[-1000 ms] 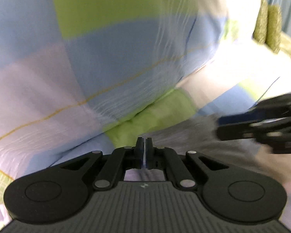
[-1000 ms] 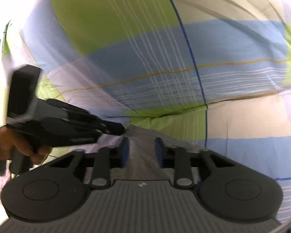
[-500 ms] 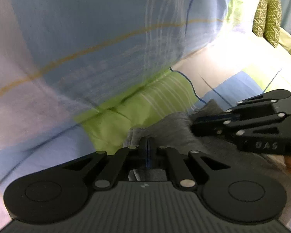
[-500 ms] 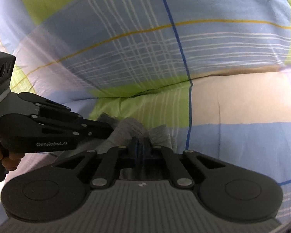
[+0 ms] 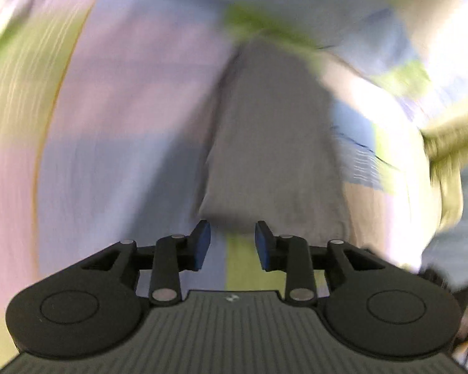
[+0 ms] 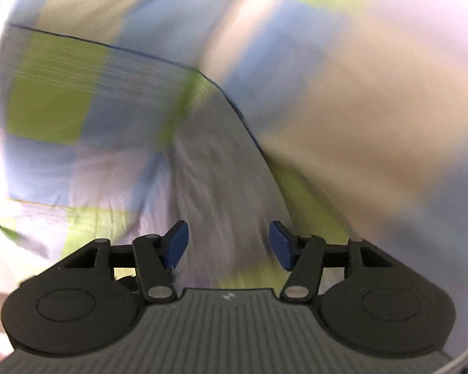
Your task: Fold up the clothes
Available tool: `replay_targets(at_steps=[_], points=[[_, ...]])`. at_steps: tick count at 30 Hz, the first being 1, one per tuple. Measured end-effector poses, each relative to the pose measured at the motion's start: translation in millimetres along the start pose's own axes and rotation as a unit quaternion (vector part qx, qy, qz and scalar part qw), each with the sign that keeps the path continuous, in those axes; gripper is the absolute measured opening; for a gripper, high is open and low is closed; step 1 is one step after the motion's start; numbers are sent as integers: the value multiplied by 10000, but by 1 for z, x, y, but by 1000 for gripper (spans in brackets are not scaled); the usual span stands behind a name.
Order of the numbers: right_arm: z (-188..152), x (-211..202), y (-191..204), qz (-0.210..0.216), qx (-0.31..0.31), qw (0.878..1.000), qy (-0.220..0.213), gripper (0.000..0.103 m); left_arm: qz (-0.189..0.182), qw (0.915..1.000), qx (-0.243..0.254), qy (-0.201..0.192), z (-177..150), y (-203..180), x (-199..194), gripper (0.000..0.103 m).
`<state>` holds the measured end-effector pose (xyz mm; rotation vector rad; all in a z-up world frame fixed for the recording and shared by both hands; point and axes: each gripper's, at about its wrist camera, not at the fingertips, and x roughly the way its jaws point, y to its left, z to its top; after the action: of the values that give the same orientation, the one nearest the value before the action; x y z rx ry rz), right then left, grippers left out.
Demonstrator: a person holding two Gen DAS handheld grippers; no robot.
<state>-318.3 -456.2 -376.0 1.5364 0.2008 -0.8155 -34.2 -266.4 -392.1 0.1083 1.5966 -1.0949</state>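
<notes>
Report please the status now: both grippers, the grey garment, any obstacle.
Left hand-held gripper opening, nothing between pads. Right hand-held gripper opening, nothing gripped. Grey garment lying released on checked bedsheet. No obstacle visible; pictures blurred.

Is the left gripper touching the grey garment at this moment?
Apart. In the left wrist view, the left gripper has opening jaws with only checked bedding between its blue pads; the grey garment ends just beyond the fingertips.

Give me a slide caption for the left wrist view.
Left tongs opening, nothing between them, above a grey garment on a checked sheet.
</notes>
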Motion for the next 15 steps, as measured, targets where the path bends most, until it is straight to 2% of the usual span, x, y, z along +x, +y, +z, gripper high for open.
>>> replay_targets(at_steps=[2, 4, 7, 9, 10, 11, 13, 15], points=[[-12, 7, -13, 96, 391, 9991, -130, 55, -112, 9990, -392, -188, -4, 8, 5, 39], [-17, 12, -20, 200, 705, 9967, -358, 56, -377, 9950, -836, -400, -5, 18, 10, 44], [-21, 20, -31, 288, 1165, 9905, -678, 56, -627, 9869, -1358, -603, -5, 32, 17, 43], [-24, 30, -36, 341, 1419, 9851, -905, 54, -679, 9838, -1473, -759, -4, 37, 19, 29], [-25, 35, -36, 361, 1394, 9847, -983, 38, -636, 9847, -1416, -786, -3, 37, 20, 10], [-25, 41, -33, 278, 1244, 9865, -1027, 12, -588, 9858, -1350, -808, -3, 37, 21, 10], [-22, 45, -28, 156, 1008, 9897, -1006, 8, -529, 9878, -1186, -865, -5, 32, 18, 9], [-11, 36, -12, 51, 384, 9944, -981, 7, -425, 9905, -864, -982, -10, 23, 15, 9]])
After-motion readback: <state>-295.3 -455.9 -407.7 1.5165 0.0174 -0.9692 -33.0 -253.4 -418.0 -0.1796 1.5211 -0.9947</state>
